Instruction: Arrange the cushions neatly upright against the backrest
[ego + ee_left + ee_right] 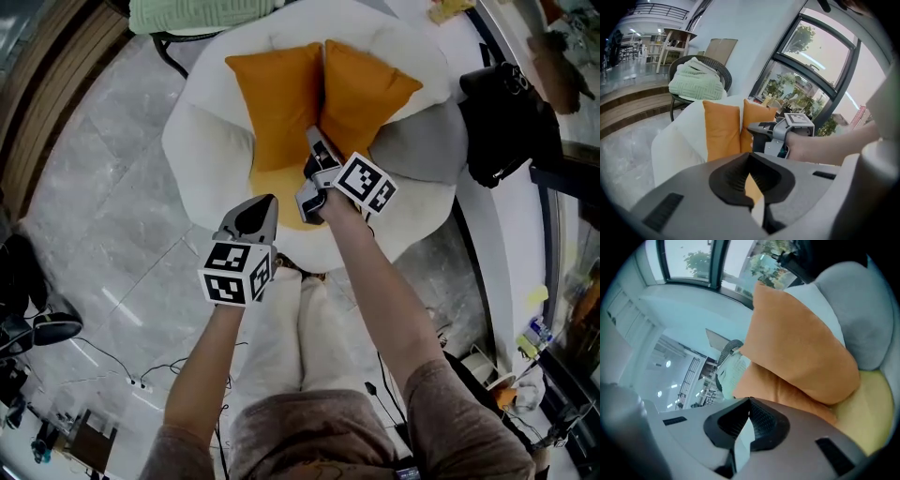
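Left claw [750, 156] and right claw [749, 401] are both closed and empty. Two orange square fabric cushions [278, 103] stand upright against the backrest of the white padded armchair [211, 141]. They appear light, soft and compressible; pinch a top corner.

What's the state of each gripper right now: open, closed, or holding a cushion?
Left gripper: closed, holding nothing.
Right gripper: closed, holding nothing.
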Tool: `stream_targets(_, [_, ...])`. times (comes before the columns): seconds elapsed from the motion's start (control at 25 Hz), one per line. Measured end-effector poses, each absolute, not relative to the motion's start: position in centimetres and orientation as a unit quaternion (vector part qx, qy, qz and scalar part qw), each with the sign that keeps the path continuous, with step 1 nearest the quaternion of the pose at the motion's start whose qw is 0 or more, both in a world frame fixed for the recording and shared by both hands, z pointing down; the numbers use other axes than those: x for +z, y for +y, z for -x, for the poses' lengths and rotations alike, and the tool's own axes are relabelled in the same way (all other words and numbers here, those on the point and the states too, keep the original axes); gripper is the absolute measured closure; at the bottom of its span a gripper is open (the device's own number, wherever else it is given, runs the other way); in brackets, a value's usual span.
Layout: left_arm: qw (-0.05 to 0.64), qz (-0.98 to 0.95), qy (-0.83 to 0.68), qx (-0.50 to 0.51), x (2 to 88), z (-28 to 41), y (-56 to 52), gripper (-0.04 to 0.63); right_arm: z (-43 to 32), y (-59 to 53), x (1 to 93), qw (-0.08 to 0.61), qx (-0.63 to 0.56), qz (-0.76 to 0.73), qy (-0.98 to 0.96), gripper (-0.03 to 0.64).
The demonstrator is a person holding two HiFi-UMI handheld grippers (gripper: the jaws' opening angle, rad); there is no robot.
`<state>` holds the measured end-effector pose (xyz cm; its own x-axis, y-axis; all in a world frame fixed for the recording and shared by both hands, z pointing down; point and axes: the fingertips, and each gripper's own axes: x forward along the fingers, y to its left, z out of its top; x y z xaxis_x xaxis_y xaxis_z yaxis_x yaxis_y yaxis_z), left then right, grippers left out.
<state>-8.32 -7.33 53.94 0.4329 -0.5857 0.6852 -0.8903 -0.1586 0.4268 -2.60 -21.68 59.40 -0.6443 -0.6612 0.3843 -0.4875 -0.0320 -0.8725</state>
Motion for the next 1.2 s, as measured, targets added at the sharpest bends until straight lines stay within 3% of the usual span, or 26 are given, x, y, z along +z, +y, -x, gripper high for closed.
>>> stream_targets(0.28, [0.404, -0.748, -0.498, 0.173, 48.3, 6.8, -7.3, 0.591, 0.9, -18.0, 52.3, -0.006, -0.517, 0.402, 0.755, 0.598])
stream_targets(0.64, [0.379, -0.781, -0.469, 0.164, 36.3, 3.8, -5.9, 0.591, -2.9, -12.0, 37.9, -0.025, -0.460, 0.371, 0.806, 0.598])
stream_targets(1.2, [0.268, -0.868, -0.387, 0.156, 16.3, -2.1, 2.8, 0.591, -8.0, 1.3, 16.7, -0.051, -0.327, 0.303, 0.894, 0.598])
